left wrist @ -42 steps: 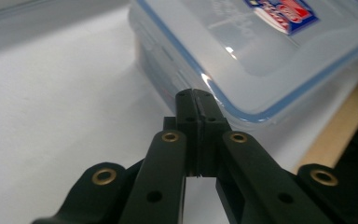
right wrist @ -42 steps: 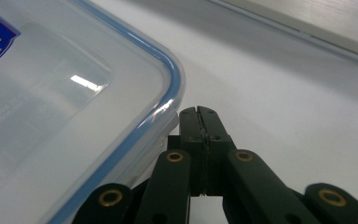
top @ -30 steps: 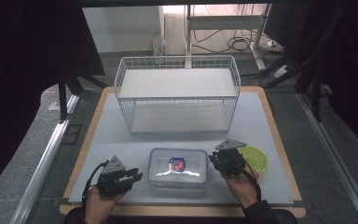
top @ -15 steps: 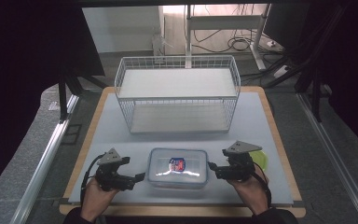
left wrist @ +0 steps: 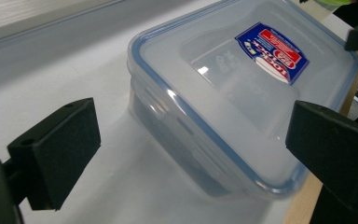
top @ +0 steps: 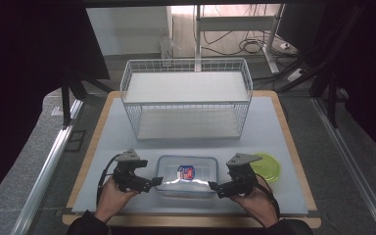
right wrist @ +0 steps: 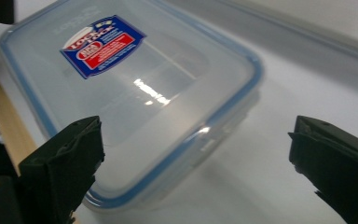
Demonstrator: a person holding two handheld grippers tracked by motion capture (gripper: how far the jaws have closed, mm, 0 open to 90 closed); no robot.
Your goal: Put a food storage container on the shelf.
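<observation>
A clear plastic container (top: 187,175) with a blue-rimmed lid and a red and blue label sits near the front edge of the white mat. My left gripper (top: 154,182) points at its left end and my right gripper (top: 214,187) at its right end. Both have just been opening their jaws. In the left gripper view a corner of the container (left wrist: 242,93) lies between the wide jaws of the left gripper (left wrist: 191,154), with the pads clear of it. In the right gripper view the container (right wrist: 135,88) lies between the spread jaws of the right gripper (right wrist: 196,163), untouched.
A white wire basket (top: 186,98) stands at the back of the mat (top: 274,127), its open side facing me. A round green lid (top: 269,166) lies flat just right of my right gripper. The wooden table edge (top: 191,221) runs close below both hands.
The left gripper has moved right, up to the container's left end. The right gripper has slid off the green lid towards the front edge. Both pairs of jaws have opened wide.
</observation>
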